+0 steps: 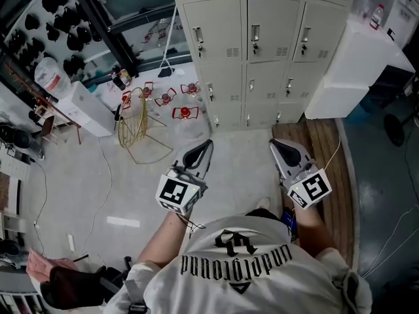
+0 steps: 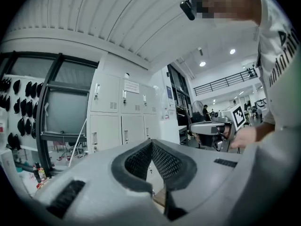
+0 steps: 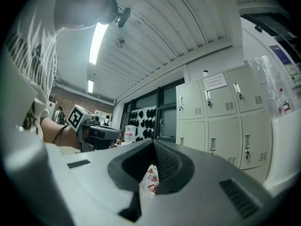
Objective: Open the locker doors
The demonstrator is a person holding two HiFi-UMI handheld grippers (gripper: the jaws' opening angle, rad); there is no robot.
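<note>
The lockers (image 1: 272, 38) stand well ahead of both grippers, their doors (image 1: 213, 28) closed. The left gripper (image 1: 207, 144) and right gripper (image 1: 275, 144) point toward them, apart from them, jaws together and empty.

Only near-readable txt: gothic lettering (image 1: 236, 259) across the back of the person's white T-shirt (image 1: 262, 290), upside down in head view, well clear of the lockers (image 1: 275, 44). Prob. "underground", not certain.

White paper notice (image 2: 131, 86) on an upper door of the lockers, seen in both gripper views: print too small to read.

Sheet w/ blue header (image 3: 281, 55) just right of the lockers: illegible. Bottle (image 1: 376, 15) right of the lockers: label illegible.

Marker cube (image 1: 175, 193) on left hand-held gripper (image 1: 207, 144) and the one on right hand-held gripper (image 1: 276, 144), both facing the lockers: b/w square code patterns only, no letters or nos.
</note>
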